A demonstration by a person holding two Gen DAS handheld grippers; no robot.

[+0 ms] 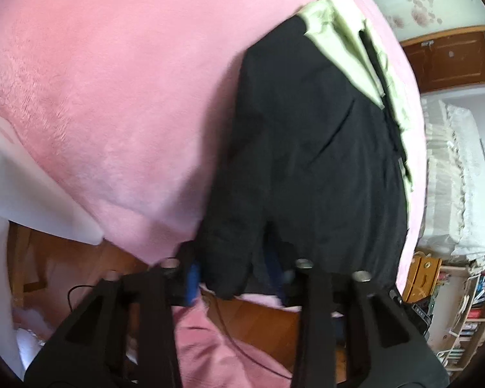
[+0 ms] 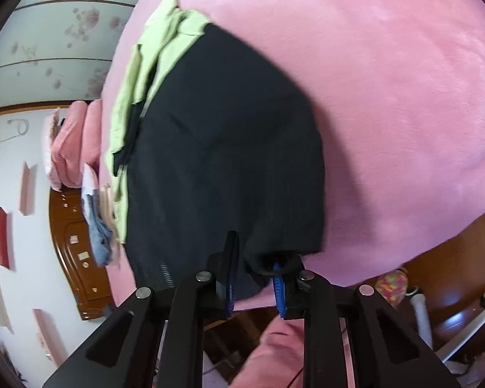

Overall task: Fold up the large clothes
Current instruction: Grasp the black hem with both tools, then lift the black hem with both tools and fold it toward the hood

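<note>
- Grip first: right gripper [image 2: 255,278] is clamped on the near hem of the black garment [image 2: 223,148], blue pads biting a small bunch of cloth at one corner.
- Left gripper [image 1: 239,274] also looks clenched on the same hem, other corner; cloth hides the pad contact, so the bite depth is unclear.
- Garment lies flat on the pink blanket [image 2: 388,74], near edge at the bed's edge, light green lining [image 2: 152,61] showing at the far end.
- Risk: both bites look shallow, so the thin fabric could slip out on the lift.
- Risk: uneven pull between the hands would skew the fold line.
- Risk: plush blanket may drag and bunch the lower layer, or get pinched along with the hem.
- Risk: lining could flip out and spoil the fold.
</note>
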